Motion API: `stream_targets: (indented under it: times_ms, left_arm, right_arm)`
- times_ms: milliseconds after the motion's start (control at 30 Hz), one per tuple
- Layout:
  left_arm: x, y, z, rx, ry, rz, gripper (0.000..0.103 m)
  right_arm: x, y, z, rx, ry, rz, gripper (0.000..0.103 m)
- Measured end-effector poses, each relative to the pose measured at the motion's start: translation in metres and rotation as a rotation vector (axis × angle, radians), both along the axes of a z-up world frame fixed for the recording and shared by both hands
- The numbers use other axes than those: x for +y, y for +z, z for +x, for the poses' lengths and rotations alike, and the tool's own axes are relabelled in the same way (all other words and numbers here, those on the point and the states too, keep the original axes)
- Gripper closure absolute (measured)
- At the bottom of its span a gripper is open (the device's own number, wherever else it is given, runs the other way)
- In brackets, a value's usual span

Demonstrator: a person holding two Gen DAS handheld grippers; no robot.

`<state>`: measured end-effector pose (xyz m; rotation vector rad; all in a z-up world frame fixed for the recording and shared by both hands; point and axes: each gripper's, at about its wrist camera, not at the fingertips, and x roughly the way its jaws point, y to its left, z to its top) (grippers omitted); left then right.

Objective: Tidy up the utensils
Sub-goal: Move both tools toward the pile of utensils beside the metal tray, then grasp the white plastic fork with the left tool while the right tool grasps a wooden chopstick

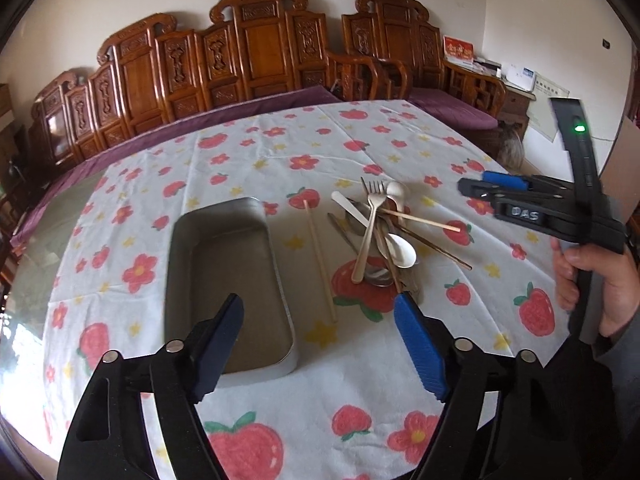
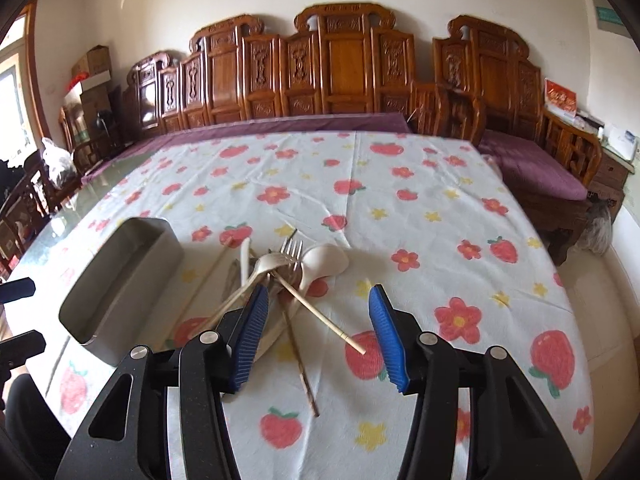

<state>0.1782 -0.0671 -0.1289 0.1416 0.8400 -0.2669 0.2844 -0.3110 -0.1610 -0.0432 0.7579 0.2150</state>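
Strawberry-print cloth (image 1: 280,152) bears rectangular metal tin (image 1: 224,264), tangled utensils (image 1: 380,232); both grippers' jaws apart, seemingly empty.

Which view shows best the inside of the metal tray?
The left wrist view: it looks down into the tray, so its whole bare floor shows. In the right wrist view the tray appears from the side, mostly outer wall, little of the inside.

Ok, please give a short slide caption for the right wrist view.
Open right hand-held gripper above a pile of utensils beside an empty metal tray on a strawberry tablecloth.
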Motion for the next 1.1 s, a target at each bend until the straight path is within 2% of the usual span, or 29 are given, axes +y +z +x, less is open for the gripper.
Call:
stream_targets:
  times_ms: [133,300,400,567,667,1033,1100]
  left_arm:
    - [-0.014,-0.010,0.019,0.010,-0.012,0.023,0.036]
    - [-0.036,-0.021,0.044,0.016,-0.037,0.039,0.039]
    - [-0.050,-0.030,0.064,0.029,-0.051,0.049,0.050]
    - [-0.067,-0.052,0.098,0.088,-0.070,0.031,0.060]
    - [-0.071,-0.070,0.117,0.157,-0.074,0.012,0.075]
    - [-0.072,-0.105,0.148,0.275,-0.073,-0.035,0.075]
    - [-0.072,-0.106,0.150,0.275,-0.071,-0.042,0.080]
  right_arm:
    - [-0.003,-0.028,0.032,0.064,0.038,-0.021,0.051]
    - [-0.016,-0.041,0.039,0.095,0.067,-0.002,0.053]
    - [-0.020,-0.048,0.040,0.115,0.073,0.001,0.053]
    - [-0.023,-0.061,0.036,0.154,0.063,0.062,0.053]
    - [-0.022,-0.063,0.035,0.161,0.067,0.080,0.053]
    - [-0.021,-0.064,0.037,0.168,0.078,0.093,0.053]
    - [-0.022,-0.064,0.038,0.171,0.080,0.092,0.053]
